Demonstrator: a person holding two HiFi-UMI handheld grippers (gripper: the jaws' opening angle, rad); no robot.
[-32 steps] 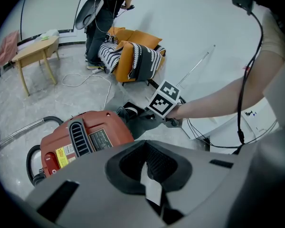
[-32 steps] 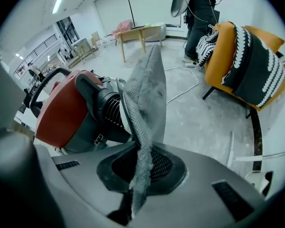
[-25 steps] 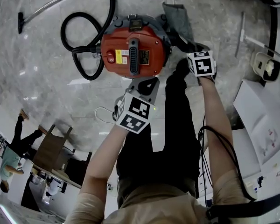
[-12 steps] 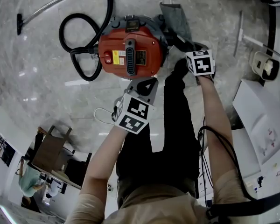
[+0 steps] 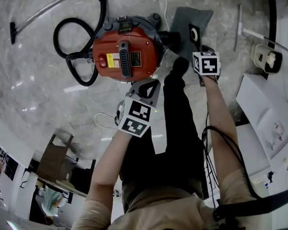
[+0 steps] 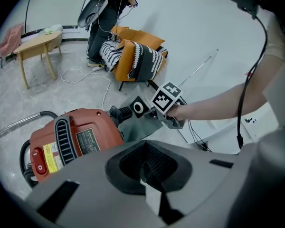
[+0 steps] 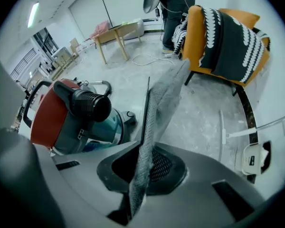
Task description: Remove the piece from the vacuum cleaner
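A red canister vacuum cleaner stands on the marble floor. Its black hose coils at the left. My right gripper is shut on a grey dust bag. The bag's black collar with a round hole hangs free, just right of the vacuum's ribbed inlet port. My left gripper hovers near the vacuum's front side, shut, with nothing between its pads.
An orange armchair with a striped throw and a wooden table stand behind, beside a standing person. A white cable lies on the floor. A white socket box and white boards sit at right.
The right gripper has moved right with the dust bag. The bag has come away from the vacuum's inlet and now shows its collar hole. The left gripper has stayed put.
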